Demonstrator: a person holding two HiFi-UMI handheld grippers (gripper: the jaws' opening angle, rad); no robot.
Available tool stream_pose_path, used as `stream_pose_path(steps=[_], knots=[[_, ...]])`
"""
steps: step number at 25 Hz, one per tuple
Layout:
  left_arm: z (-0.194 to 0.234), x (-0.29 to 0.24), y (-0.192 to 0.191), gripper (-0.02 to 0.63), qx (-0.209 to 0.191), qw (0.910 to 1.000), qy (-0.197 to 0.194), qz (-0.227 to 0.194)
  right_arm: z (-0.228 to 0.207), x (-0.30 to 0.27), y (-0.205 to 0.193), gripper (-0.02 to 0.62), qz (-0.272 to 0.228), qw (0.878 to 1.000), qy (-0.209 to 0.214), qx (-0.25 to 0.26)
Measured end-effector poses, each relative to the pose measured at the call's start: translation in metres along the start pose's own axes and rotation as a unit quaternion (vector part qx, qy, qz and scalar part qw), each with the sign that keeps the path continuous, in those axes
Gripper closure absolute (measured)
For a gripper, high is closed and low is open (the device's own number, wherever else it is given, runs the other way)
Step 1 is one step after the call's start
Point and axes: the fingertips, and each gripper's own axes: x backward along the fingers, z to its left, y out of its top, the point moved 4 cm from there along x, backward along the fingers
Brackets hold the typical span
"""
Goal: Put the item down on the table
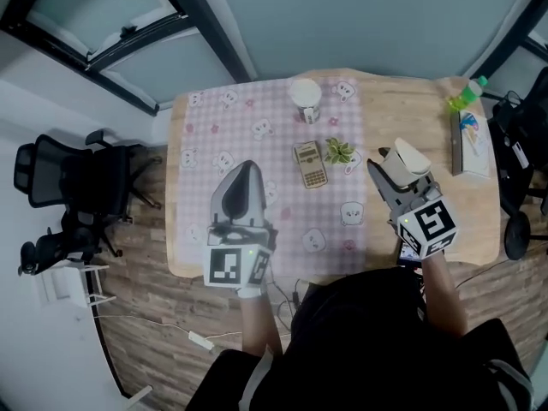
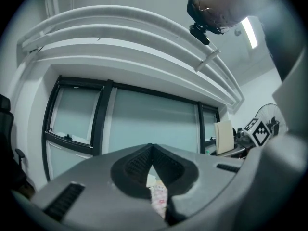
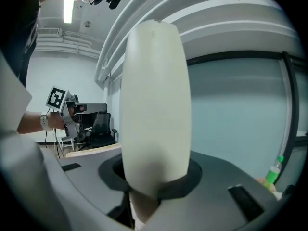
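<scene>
My right gripper (image 1: 387, 166) is shut on a cream-white oblong item (image 1: 410, 157), held above the bare wood at the right of the table (image 1: 402, 101). In the right gripper view the item (image 3: 154, 100) stands upright out of the jaws and fills the middle, with the right gripper (image 3: 153, 179) clamped round its lower end. The left gripper (image 1: 246, 171) hovers over the pink checked tablecloth (image 1: 257, 118), jaws together and empty. In the left gripper view the left gripper (image 2: 152, 153) shows only a sliver of cloth through the lower slit, and the cream item (image 2: 224, 137) appears at the right.
On the cloth lie a calculator (image 1: 310, 164), a small green plant (image 1: 340, 151) and a white cup (image 1: 306, 99). A green bottle (image 1: 467, 95) and a long box (image 1: 471, 144) sit at the table's right edge. Office chairs (image 1: 68, 187) stand on the floor to the left.
</scene>
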Motion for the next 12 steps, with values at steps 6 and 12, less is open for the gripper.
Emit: stream_pose_path(steps=[6,12], knots=[[-0.026,-0.009,-0.002,0.607,-0.001,0.9991,0.034,0.025,-0.027,0.009,-0.023,0.472,-0.004,0.999,0.027,-0.021],[-0.04,-0.018,-0.004,0.607,-0.01,0.9989,0.036,0.029,-0.045,0.021,-0.036,0.472,-0.002,0.999,0.023,-0.033]])
